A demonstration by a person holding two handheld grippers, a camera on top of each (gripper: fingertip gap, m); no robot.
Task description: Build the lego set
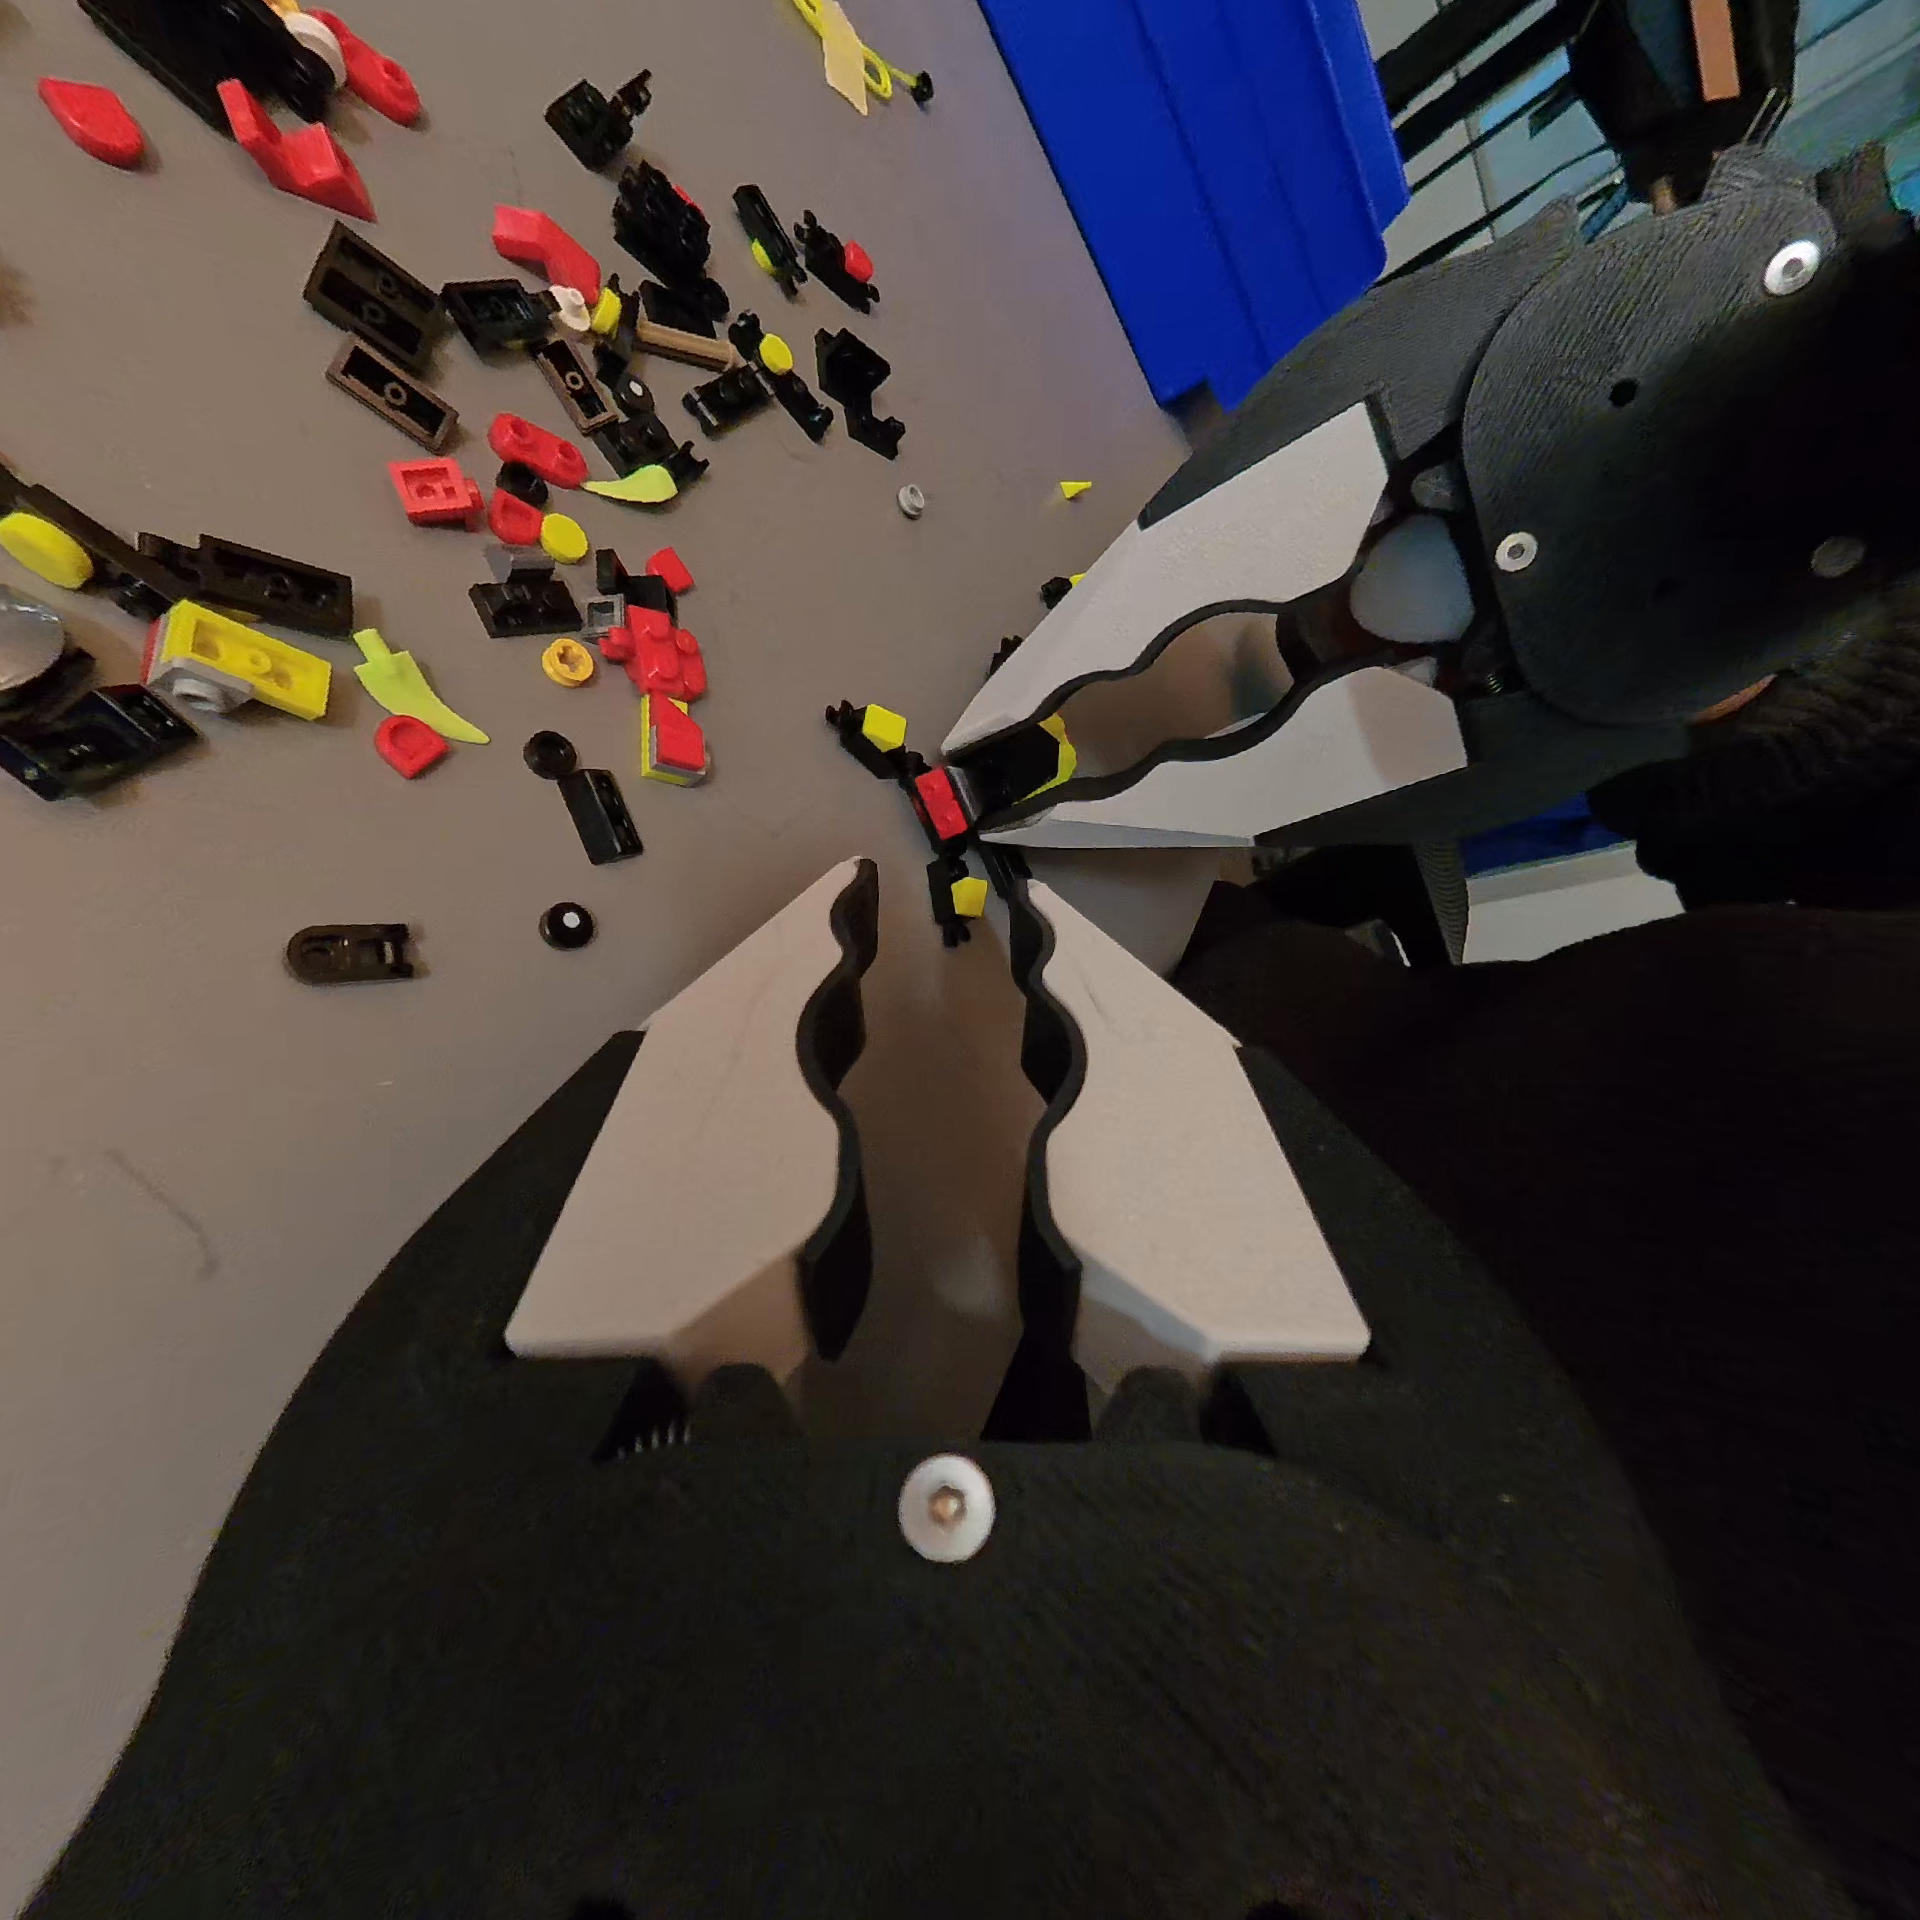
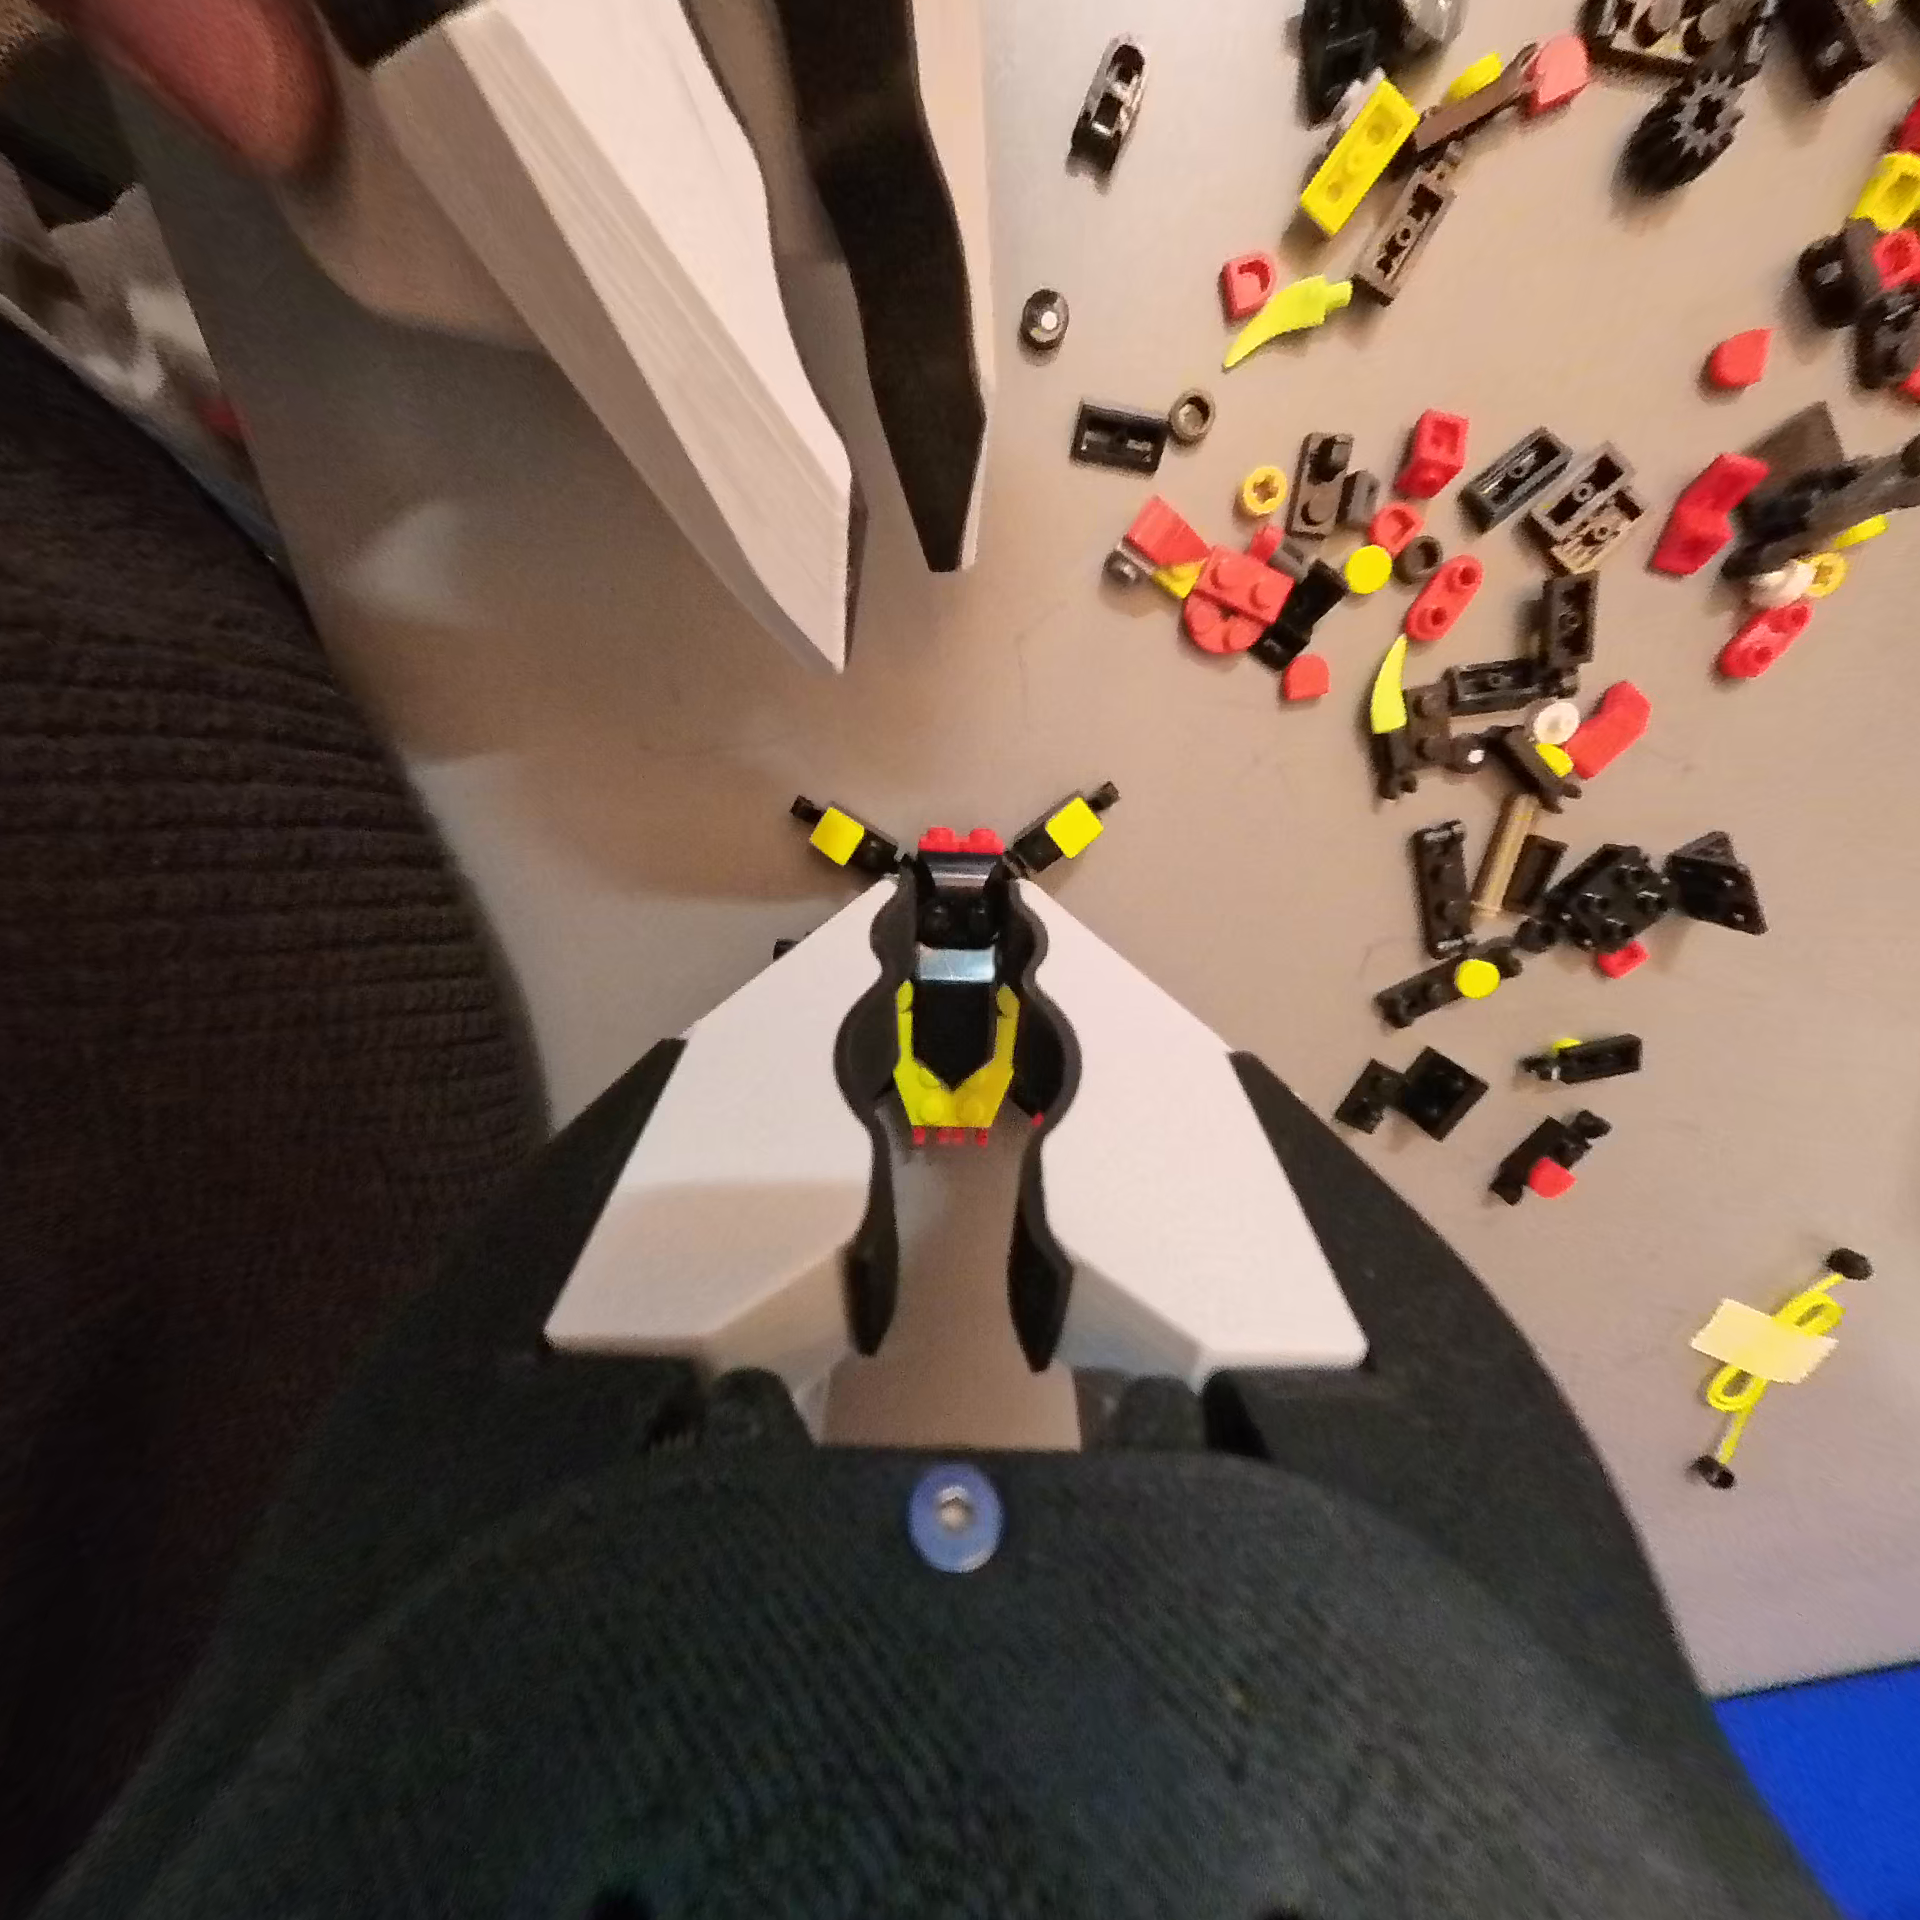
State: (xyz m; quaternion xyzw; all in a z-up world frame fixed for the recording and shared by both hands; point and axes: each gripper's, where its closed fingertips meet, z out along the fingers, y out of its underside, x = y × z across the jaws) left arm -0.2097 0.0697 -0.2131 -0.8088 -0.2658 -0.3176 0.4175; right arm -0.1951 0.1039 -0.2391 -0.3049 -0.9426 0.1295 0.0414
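My right gripper (image 2: 958, 891) is shut on a small lego build (image 2: 954, 1023) of black and yellow bricks with a red plate at its front. Two black arms with yellow tips (image 2: 1072, 828) spread out beyond the fingertips. In the left wrist view the right gripper (image 1: 961, 790) comes in from the right, holding the build (image 1: 940, 802) just above the grey table (image 1: 260, 1143). My left gripper (image 1: 940, 883) is open and empty. Its tips lie right beside the build's lower yellow-tipped arm (image 1: 968, 896). It also shows from above in the right wrist view (image 2: 894, 613).
Several loose red, black and yellow lego pieces (image 1: 582, 436) are scattered over the table, on the right in the right wrist view (image 2: 1507, 644). A blue bin (image 1: 1195, 187) stands at the table's edge. A yellow string with a tag (image 2: 1766, 1351) lies apart.
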